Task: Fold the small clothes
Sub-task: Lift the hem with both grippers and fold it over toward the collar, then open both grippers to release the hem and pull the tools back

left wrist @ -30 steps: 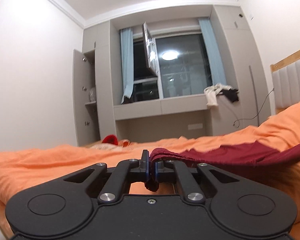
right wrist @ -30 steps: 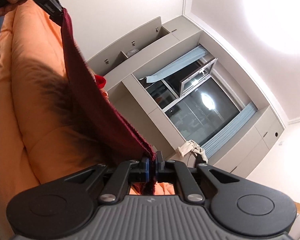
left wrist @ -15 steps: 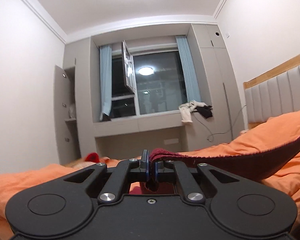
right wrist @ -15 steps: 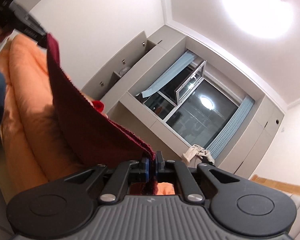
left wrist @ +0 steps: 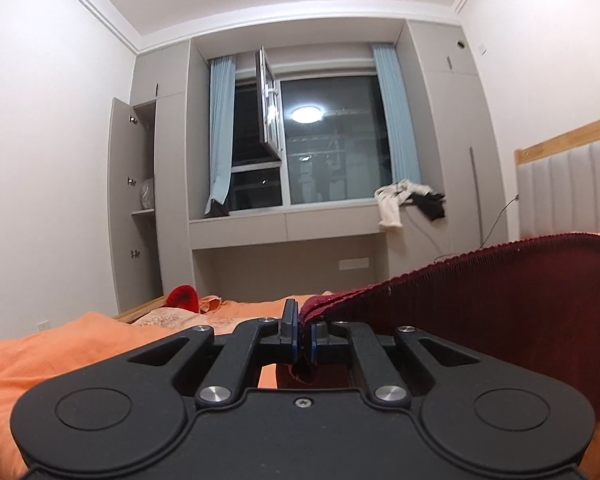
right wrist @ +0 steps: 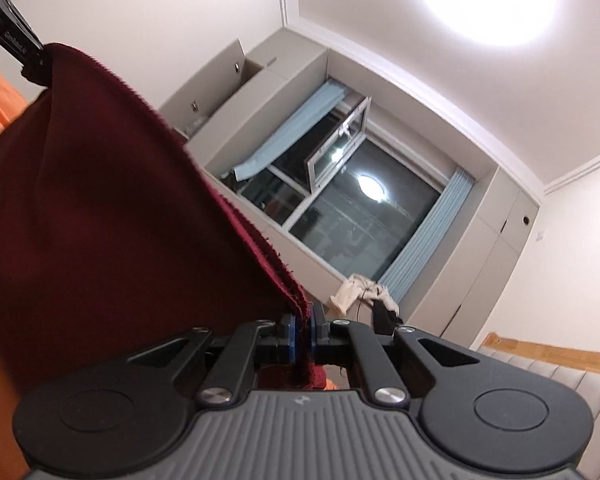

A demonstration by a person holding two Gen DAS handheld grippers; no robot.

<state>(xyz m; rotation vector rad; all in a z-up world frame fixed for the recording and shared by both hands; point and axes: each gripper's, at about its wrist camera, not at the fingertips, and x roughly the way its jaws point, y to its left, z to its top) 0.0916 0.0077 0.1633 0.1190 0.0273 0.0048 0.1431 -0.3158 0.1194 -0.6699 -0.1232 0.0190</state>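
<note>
A dark red knitted garment [left wrist: 500,300] hangs in the air between my two grippers above the orange bedspread [left wrist: 60,344]. My left gripper [left wrist: 301,330] is shut on one corner of its ribbed edge. My right gripper [right wrist: 301,330] is shut on another corner, and the garment [right wrist: 100,216] spreads up and to the left from it. In the right wrist view the left gripper [right wrist: 32,62] shows at the top left, pinching the far corner. The garment's lower part is hidden.
A red item [left wrist: 184,298] and a pale patterned cloth [left wrist: 172,318] lie at the far end of the bed. White and black clothes [left wrist: 408,202] lie on the window ledge. An open cabinet [left wrist: 140,200] stands at the left, a padded headboard [left wrist: 568,192] at the right.
Both grippers have lifted the garment higher and come closer together. The cloth now hangs slacker and fills more of both views.
</note>
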